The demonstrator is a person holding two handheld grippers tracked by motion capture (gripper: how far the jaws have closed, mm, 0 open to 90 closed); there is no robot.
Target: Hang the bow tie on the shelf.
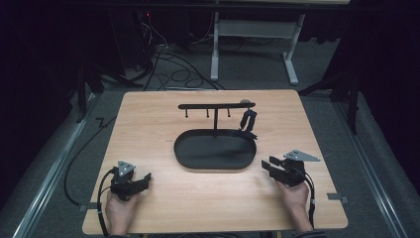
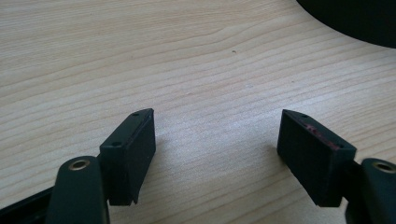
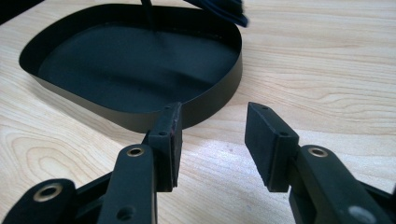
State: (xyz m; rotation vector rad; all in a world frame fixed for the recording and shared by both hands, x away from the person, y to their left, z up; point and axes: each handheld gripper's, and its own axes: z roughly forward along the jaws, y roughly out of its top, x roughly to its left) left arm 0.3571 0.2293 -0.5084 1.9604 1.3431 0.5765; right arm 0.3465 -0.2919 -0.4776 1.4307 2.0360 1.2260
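Noted both tongs unclenched and empty: left gripper [image 1: 143,179] on bare table [image 1: 148,114], right gripper [image 1: 269,165] just beside black tray [image 1: 183,157] rim. Judged tray with hook stand [image 1: 216,105] light, stiff, slick; thin rim wall nearest right tongs likeliest hold.

A light wooden table [image 1: 148,208] stands on grey carpet [image 1: 322,64] in a dim room whose far side falls into darkness. Black cables [image 1: 173,69] lie coiled on the floor behind it, beside the white metal legs of another table [image 1: 214,49], and metal rails [image 1: 49,178] flank both sides.
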